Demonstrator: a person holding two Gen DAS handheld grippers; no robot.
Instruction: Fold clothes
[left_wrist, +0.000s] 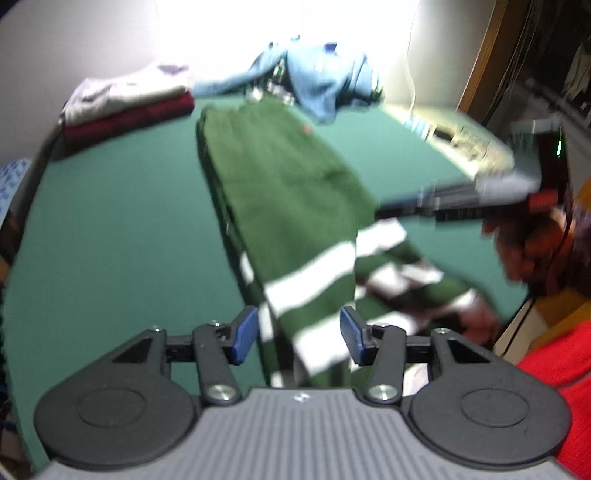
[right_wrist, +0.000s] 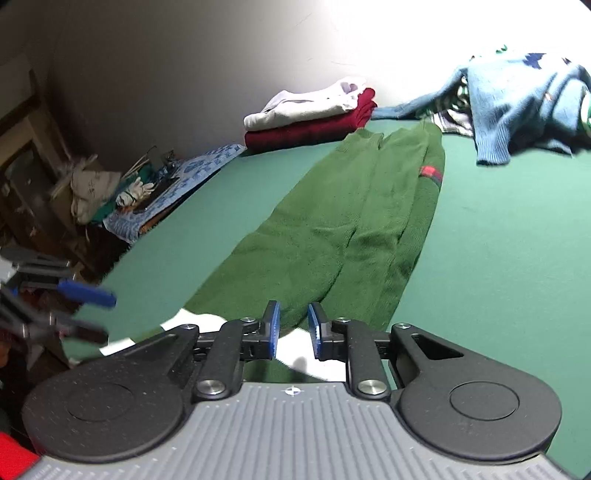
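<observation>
We can read no writing anywhere; the one mark is a small red and dark patch (right_wrist: 430, 172) on the green sweater (right_wrist: 343, 229), too small to make out as a brand.

The green sweater, folded into a long narrow strip, lies on a green table (right_wrist: 498, 258), running away from us, its white-striped end nearest the grippers.

The left gripper (left_wrist: 297, 334) has its blue-padded jaws about half apart, hovering above the striped end; the cloth shows between the pads, but they do not press on it.

The right gripper (right_wrist: 293, 330) has its jaws set narrow, a small gap left between the pads. White and green cloth shows in that gap, yet we cannot tell whether the pads pinch it or hang just above.

At the far edge sits a folded stack (right_wrist: 314, 114), a pale garment on a dark red one, and beside it a crumpled blue sweater (right_wrist: 517, 107).

The left wrist view is blurred by motion, so the person's hand (left_wrist: 532, 243) on the right gripper is smeared. A red sleeve (left_wrist: 565, 376) is cut off by the frame. Clutter on the floor (right_wrist: 110, 188) is hard to identify.
</observation>
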